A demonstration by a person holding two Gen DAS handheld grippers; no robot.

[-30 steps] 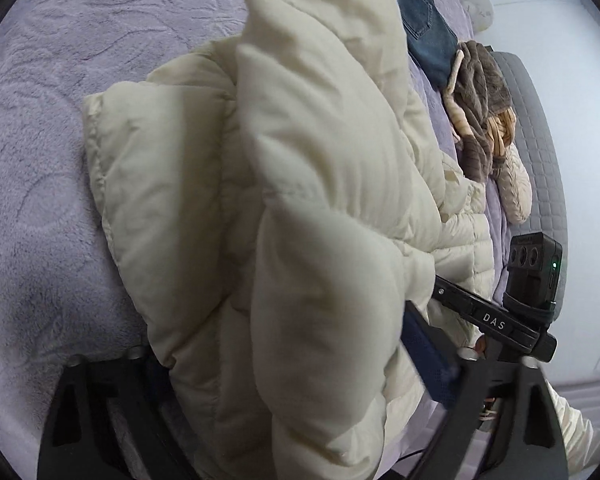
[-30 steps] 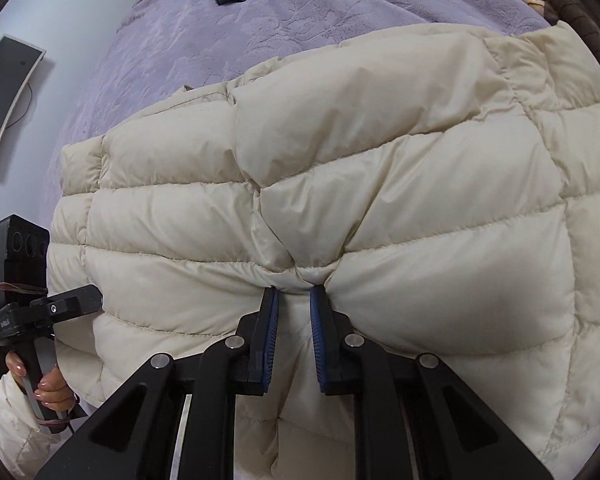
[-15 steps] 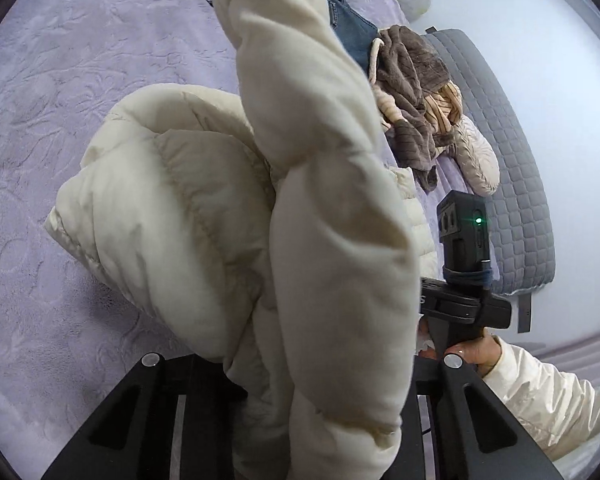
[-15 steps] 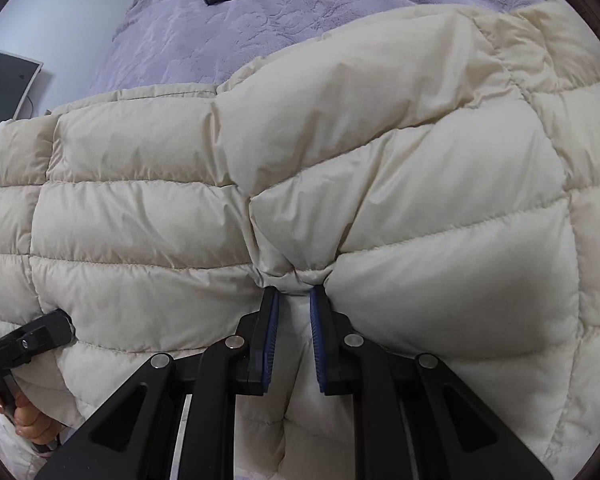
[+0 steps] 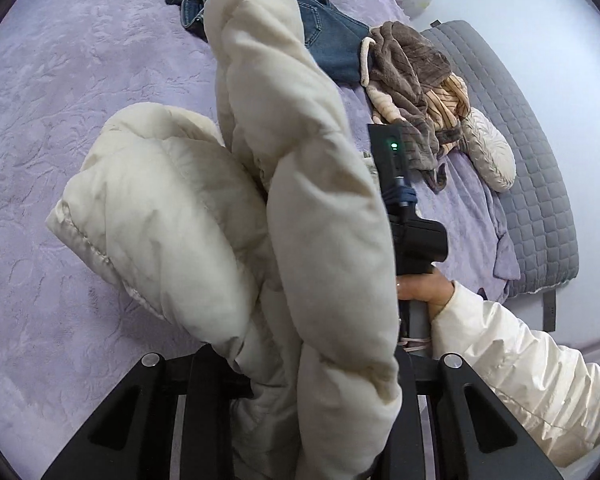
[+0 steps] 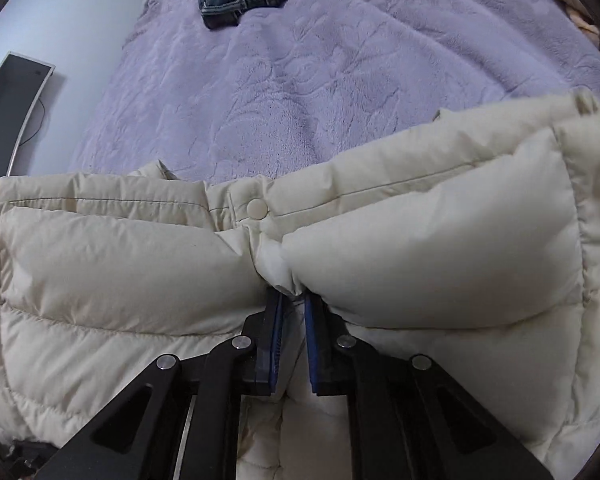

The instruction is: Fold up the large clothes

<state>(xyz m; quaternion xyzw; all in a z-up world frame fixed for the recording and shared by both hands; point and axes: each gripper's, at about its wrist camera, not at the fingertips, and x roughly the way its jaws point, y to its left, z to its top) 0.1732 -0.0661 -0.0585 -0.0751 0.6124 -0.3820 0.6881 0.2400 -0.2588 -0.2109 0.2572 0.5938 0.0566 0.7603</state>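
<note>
Lifted higher than before, jacket (image 6: 420, 240) hangs bunched between both grippers above bed (image 6: 320, 80). Right gripper (image 6: 292, 312) pinches it; left gripper (image 5: 300, 392) fingers are buried, grip unclear. Slick padding may slip out.

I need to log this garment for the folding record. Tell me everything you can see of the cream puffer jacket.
The cream puffer jacket is quilted in puffy stitched panels of smooth shell fabric, with a round snap at a seam. It hangs bunched above the purple bedspread. The right gripper pinches a fold; the left gripper is buried in its bulk.
</note>
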